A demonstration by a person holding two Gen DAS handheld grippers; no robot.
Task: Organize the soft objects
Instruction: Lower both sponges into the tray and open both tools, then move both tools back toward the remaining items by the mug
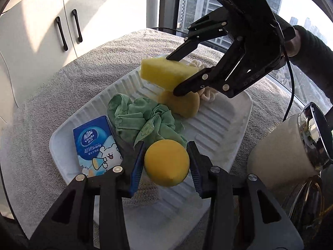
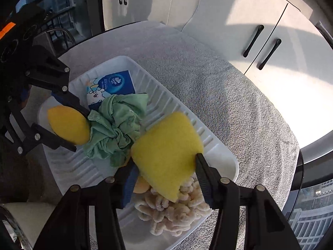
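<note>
A white ribbed tray [image 1: 220,125] [image 2: 216,145] lies on a grey towel. My left gripper [image 1: 166,162] is shut on a round orange-yellow sponge [image 1: 166,162] [image 2: 68,125] above the tray's near end. My right gripper [image 2: 164,164] [image 1: 172,75] is shut on a yellow block sponge [image 2: 166,154] [image 1: 164,73] above the tray. In the tray lie a crumpled green cloth [image 1: 143,120] [image 2: 116,125], a blue Vinda tissue pack [image 1: 95,148] [image 2: 112,85], a tan sponge [image 1: 183,104] [image 2: 141,185] and a cream chenille mitt [image 2: 172,212] [image 1: 208,95].
The grey towel [image 1: 62,87] [image 2: 218,87] covers a round table. A cream pot with a chrome rim [image 1: 291,145] stands right of the tray. White cabinet doors [image 1: 41,31] stand behind. Windows flank the table.
</note>
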